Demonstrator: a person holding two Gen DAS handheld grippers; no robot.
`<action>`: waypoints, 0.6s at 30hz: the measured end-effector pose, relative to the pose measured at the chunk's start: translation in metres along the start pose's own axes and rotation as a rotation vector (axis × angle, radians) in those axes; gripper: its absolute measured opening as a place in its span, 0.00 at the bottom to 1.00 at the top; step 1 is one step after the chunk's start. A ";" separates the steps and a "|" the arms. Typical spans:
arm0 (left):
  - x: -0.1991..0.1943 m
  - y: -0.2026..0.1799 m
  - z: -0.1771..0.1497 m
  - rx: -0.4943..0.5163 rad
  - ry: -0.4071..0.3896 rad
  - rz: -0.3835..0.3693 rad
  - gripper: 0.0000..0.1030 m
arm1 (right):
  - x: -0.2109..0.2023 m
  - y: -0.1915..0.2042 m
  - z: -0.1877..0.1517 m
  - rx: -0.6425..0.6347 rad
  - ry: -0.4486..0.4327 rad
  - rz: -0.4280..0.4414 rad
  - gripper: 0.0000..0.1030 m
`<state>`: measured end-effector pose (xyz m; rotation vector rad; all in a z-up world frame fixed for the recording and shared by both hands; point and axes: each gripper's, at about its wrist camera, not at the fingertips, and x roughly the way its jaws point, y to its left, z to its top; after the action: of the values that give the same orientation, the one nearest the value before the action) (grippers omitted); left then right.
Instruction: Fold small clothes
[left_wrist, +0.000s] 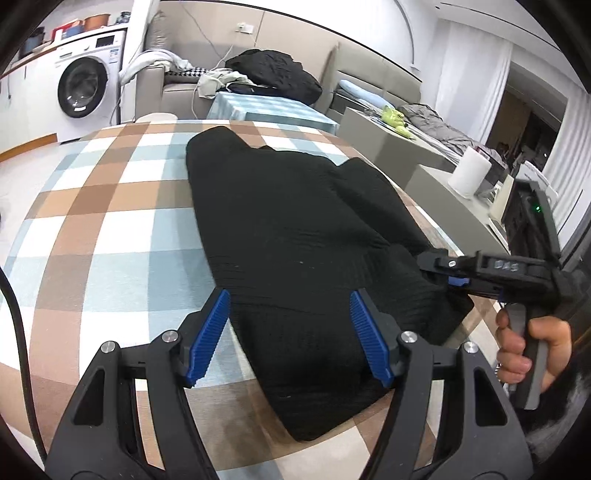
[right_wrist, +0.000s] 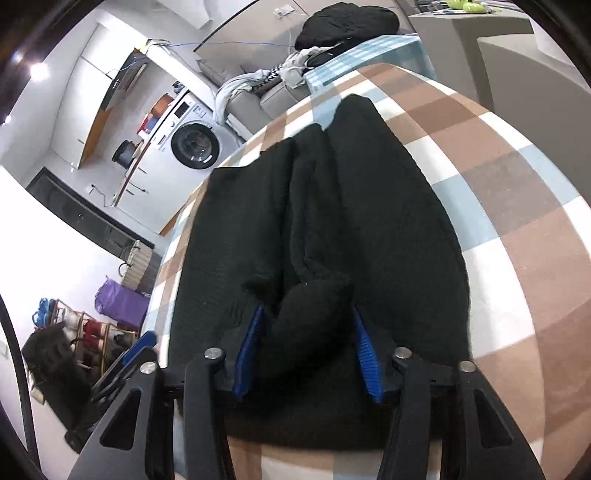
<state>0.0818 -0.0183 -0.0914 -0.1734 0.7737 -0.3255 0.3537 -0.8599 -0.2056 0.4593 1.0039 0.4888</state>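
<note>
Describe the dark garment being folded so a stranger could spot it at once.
Start at the brown, white and pale-blue checked tablecloth. Lying on it is a black ribbed knit garment. Another dark heap sits on the sofa behind, but only this one lies spread on the checks between the blue-padded grippers.

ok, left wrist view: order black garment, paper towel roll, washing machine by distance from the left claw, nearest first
1. Black garment: lying between the left claw's open fingers, on the checked table.
2. Paper towel roll: right, on the grey counter.
3. Washing machine: far left, by the wall.

The black garment hides the right hand-held gripper fingertips, its near hem cut off behind them.
</note>
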 end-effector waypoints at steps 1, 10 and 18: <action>0.000 -0.002 0.001 -0.007 -0.005 0.005 0.63 | -0.001 0.001 0.001 0.003 -0.007 0.007 0.09; -0.007 0.000 0.010 -0.032 -0.006 -0.014 0.63 | -0.056 0.009 -0.016 0.049 -0.034 0.136 0.08; 0.030 -0.038 -0.018 0.152 0.152 -0.017 0.63 | -0.043 -0.014 -0.031 0.051 0.033 -0.016 0.30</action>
<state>0.0801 -0.0653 -0.1135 -0.0124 0.8943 -0.4158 0.3101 -0.8919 -0.1991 0.4899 1.0528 0.4587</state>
